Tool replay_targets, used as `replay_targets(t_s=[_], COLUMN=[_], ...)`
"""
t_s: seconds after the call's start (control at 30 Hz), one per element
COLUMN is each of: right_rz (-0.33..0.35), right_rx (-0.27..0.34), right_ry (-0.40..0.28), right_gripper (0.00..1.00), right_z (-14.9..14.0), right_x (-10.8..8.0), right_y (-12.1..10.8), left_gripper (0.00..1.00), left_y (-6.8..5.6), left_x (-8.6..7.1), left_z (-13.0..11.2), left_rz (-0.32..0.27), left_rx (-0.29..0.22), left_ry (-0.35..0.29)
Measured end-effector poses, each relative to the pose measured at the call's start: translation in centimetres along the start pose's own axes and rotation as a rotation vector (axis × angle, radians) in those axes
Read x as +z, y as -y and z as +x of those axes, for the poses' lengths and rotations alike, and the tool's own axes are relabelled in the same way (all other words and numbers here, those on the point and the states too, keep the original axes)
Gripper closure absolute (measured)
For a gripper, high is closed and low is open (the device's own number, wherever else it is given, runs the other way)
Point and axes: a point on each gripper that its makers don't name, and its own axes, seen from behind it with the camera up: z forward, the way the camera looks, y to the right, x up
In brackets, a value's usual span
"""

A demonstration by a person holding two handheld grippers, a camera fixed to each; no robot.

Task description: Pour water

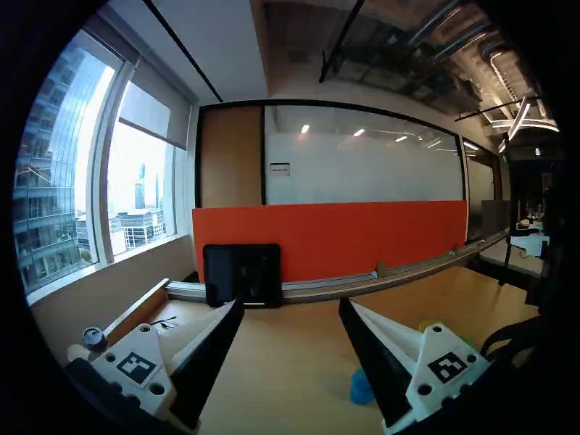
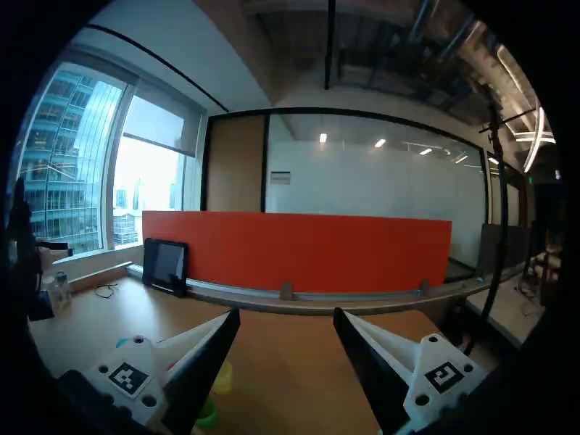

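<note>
Left gripper view: the left gripper (image 1: 290, 301) has its fingers spread apart with nothing between them, held over the wooden desk (image 1: 290, 362). What looks like a small blue cup (image 1: 360, 388) stands near on the desk, partly hidden behind the right-hand finger. The rim of a yellow cup (image 1: 429, 325) shows farther right. On the far side a dark tablet (image 1: 241, 275) leans against the orange partition (image 1: 330, 239), and a thin cable (image 1: 163, 321) lies to its left. A dark round cap (image 1: 94, 337) sits at the near left; I cannot tell what it tops. Right gripper view: the right gripper (image 2: 286, 312) is likewise spread and empty above the desk. The yellow cup (image 2: 223, 377) and a green cup (image 2: 208, 413) stand close together, near, half behind the left-hand finger. A clear bottle (image 2: 58, 290), likely the water source, stands at the far left of the desk on the window (image 2: 72, 159) side, well apart from the cups. Judgement: nothing is grasped, so the pour has not begun. Risks from here: the cups look small and light and sit low under the fingers, where the approach is partly blind, so a finger could knock one over or push it into its neighbour. An off-centre grip on the bottle could let it slip or tilt early. Any spill would run across the desk toward the tablet and cable.
</note>
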Motion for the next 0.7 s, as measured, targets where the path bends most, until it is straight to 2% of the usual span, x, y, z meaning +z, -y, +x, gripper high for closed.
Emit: replay_targets(t_s=[0.17,0.3,0.5,0.7], right_rz=[0.016,0.032,0.08,0.188], right_rx=[0.005,0.007,0.013,0.02], right_ry=[-0.001,0.012,0.03,0.013], right_gripper=[0.0,0.0,0.0,0.0], right_z=[1.8,1.9,1.5,2.1], right_x=[0.0,0.2,0.4,0.3], right_y=[0.2,0.3,1.0,2.8], left_gripper=[0.03,0.03,0.03,0.03], left_y=[-0.9,-1.6,-2.4,-4.0], left_x=[0.1,0.3,0.7,1.3], left_z=[3.2,4.7,4.9,4.3], left_rz=[-0.042,-0.078,-0.124,-0.205], left_rx=[0.001,0.004,0.017,0.019], left_ry=[-0.025,-0.033,-0.017,-0.002])
